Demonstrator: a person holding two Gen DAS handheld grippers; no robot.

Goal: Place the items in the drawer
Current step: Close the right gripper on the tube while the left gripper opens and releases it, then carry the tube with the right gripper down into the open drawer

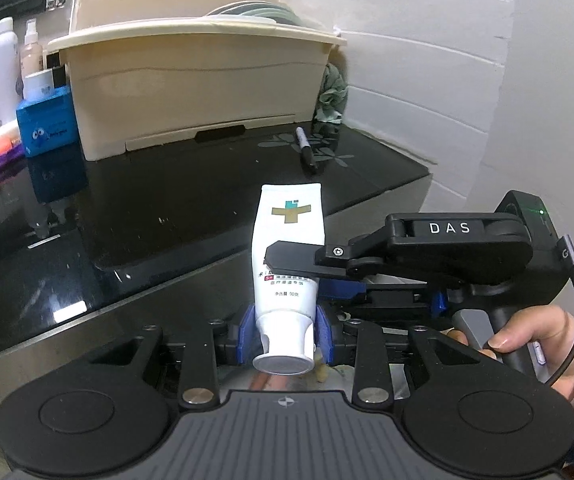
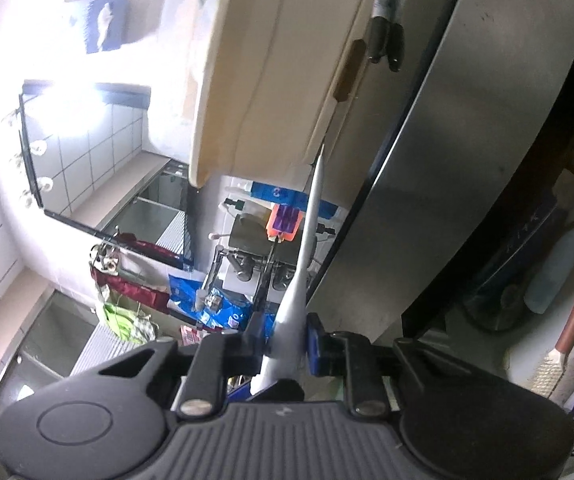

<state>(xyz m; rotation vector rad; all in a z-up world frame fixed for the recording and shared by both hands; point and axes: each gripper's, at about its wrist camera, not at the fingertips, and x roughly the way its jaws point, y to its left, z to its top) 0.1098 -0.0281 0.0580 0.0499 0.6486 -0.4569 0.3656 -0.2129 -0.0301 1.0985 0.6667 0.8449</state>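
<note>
A white tube (image 1: 289, 240) with a green and gold cross stands over the black countertop (image 1: 167, 200). My left gripper (image 1: 285, 334) is shut on its neck just above the cap, blue pads on both sides. My right gripper (image 1: 293, 270) reaches in from the right, held by a person's hand (image 1: 535, 332), and is shut across the tube's middle. In the right wrist view the tube (image 2: 313, 208) shows edge-on between the right gripper's (image 2: 287, 336) pads. Behind stands a beige drawer box (image 1: 199, 92) with its bottom drawer (image 1: 220, 135) closed. A black marker (image 1: 306, 148) lies in front of it.
A blue box (image 1: 49, 126) and several bottles (image 1: 5, 68) crowd the left of the counter. A green cloth (image 1: 333, 94) is bunched between the beige box and the white wall (image 1: 427, 80). The counter's front edge runs just ahead of the grippers.
</note>
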